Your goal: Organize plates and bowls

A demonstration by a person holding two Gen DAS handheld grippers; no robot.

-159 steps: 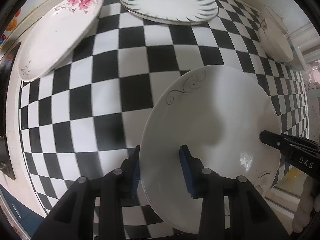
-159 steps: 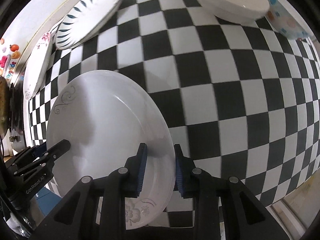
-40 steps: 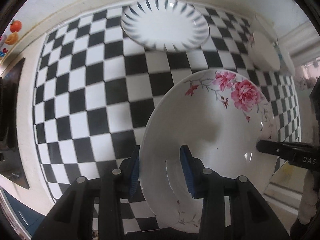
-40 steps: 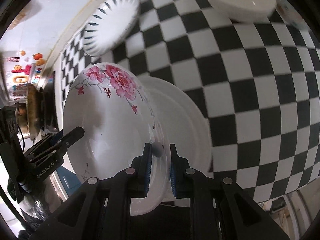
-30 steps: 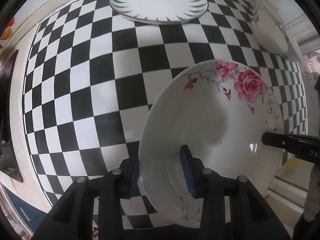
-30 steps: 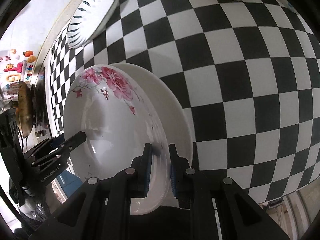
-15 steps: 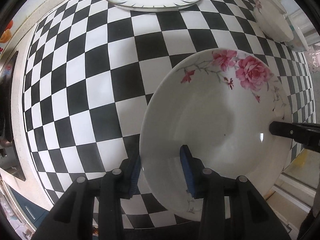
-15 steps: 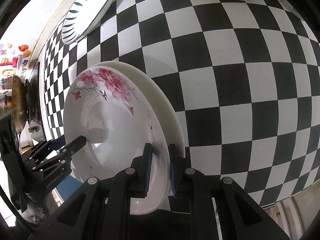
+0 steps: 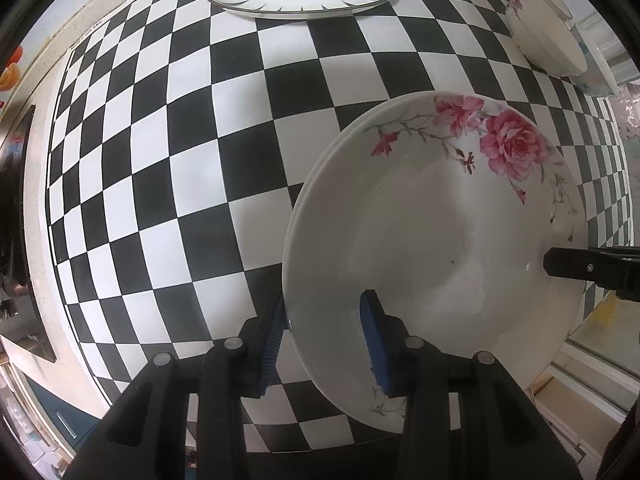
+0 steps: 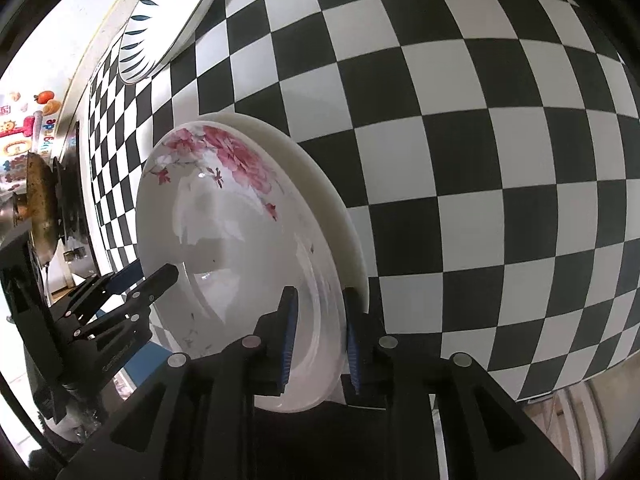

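In the left wrist view, the rim of the white porcelain plate with pink roses (image 9: 440, 240) is pinched by the left gripper (image 9: 322, 334); two pale bowls (image 9: 544, 36) (unseen from the other side) lie beyond it. In the right wrist view, the right gripper (image 10: 318, 330) is opening around that plate's rim, and a plain white plate (image 10: 340, 216) shows beneath. Earlier tilted, the rose plate now lies nested, with the blue-leaf plate (image 10: 168, 20) well apart.

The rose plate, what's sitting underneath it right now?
Under the rose plate a plain white plate shows as a crescent of rim on the checkered cloth. The rest of it, and any pattern, is covered.
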